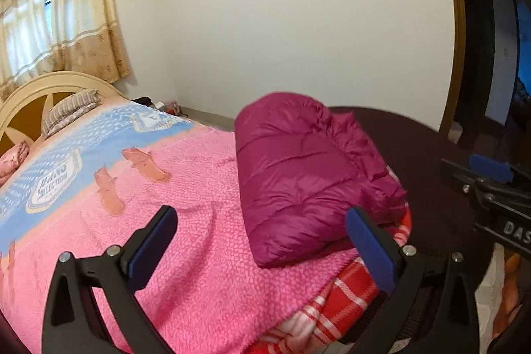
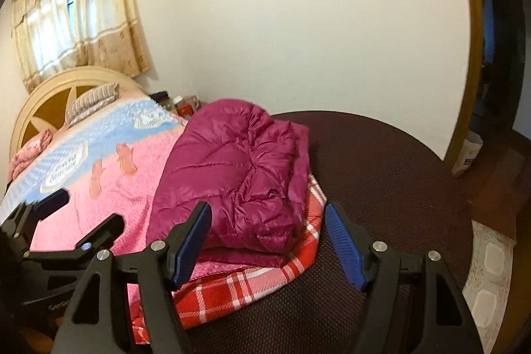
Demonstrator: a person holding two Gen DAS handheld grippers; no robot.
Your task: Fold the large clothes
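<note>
- The magenta puffer jacket (image 1: 308, 175) lies already bundled into a thick, quilted packet at the foot corner of the bed (image 1: 186, 188), resting on the pink blanket (image 1: 205, 254) with the red plaid blanket (image 2: 252, 284) just beneath its near edge.
- Left tongs (image 1: 262, 238) are spread wide and grasp nothing; they sit just short of the jacket's near-left corner.
- Right tongs (image 2: 268, 238) are likewise released and empty, lined up on the jacket's near-right edge, where the stacked layers show.
- The fold looks nearly finished, though whether a sleeve is tucked behind the jacket's far side I cannot tell from here.
- To do this step well, I would pinch all layers together at both near corners (puffy nylon is slippery and springs back), keep both sides level, then press the air out.
- Avoid catching the blanket under the jacket.
</note>
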